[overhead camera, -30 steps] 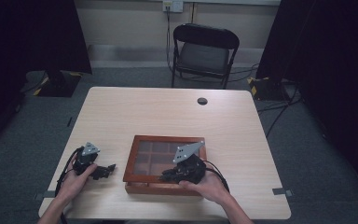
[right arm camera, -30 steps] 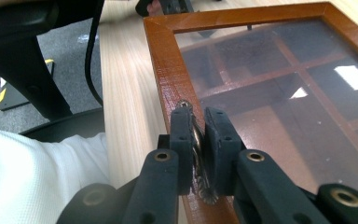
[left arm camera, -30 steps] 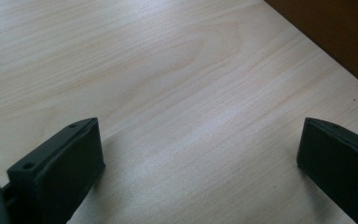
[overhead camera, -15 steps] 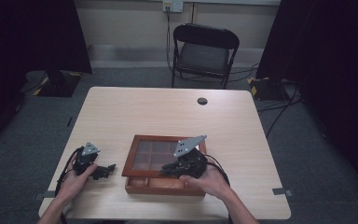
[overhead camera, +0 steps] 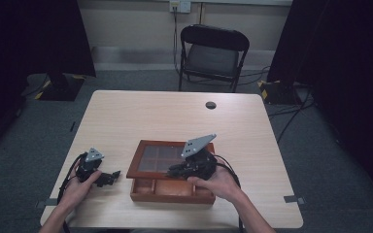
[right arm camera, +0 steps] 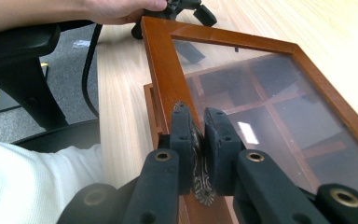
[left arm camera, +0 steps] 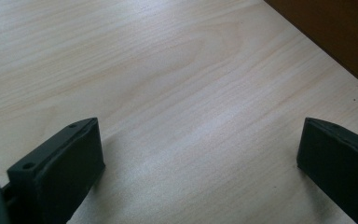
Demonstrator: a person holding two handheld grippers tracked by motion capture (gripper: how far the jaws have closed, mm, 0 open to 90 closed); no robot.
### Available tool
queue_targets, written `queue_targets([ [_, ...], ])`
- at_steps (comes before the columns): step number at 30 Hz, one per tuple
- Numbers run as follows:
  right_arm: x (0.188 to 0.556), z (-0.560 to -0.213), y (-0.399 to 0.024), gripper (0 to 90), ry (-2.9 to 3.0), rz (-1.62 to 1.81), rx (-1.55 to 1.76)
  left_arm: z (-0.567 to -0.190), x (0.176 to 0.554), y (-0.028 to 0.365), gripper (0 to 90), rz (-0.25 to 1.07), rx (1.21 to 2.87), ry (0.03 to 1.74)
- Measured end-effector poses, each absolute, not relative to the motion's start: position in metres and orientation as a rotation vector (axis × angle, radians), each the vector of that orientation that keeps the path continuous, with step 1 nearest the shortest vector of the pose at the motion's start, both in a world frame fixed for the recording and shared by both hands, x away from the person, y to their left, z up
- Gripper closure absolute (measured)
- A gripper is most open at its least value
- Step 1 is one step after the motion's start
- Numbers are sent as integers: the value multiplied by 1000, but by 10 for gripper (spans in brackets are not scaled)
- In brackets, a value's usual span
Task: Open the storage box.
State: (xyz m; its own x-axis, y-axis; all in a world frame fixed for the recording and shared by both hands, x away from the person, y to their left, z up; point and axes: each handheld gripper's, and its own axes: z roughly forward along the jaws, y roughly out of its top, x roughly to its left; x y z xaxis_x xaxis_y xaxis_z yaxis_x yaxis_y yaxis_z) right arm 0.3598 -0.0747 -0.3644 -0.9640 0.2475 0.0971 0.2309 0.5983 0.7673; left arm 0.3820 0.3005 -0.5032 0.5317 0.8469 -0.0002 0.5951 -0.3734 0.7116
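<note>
Right gripper point(right arm camera: 198, 135) clamped on ornate metal latch point(right arm camera: 200, 186) of glass-paned wooden lid point(overhead camera: 167, 158), lid part-raised.
Brown wooden compartment box point(overhead camera: 172, 191) sits at table's point(overhead camera: 150, 116) near edge; left gripper point(overhead camera: 108, 177) rests beside it, jaws wide, empty.

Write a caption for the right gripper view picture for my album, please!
Right gripper pinches the metal clasp of a wooden box's glass lid, lifting it open.
</note>
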Motion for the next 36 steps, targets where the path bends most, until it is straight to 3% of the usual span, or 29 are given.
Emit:
queue_targets([
  [36,373,-339,-75,826,2760,1329,413,-503,382,301,0,489,2106,1162],
])
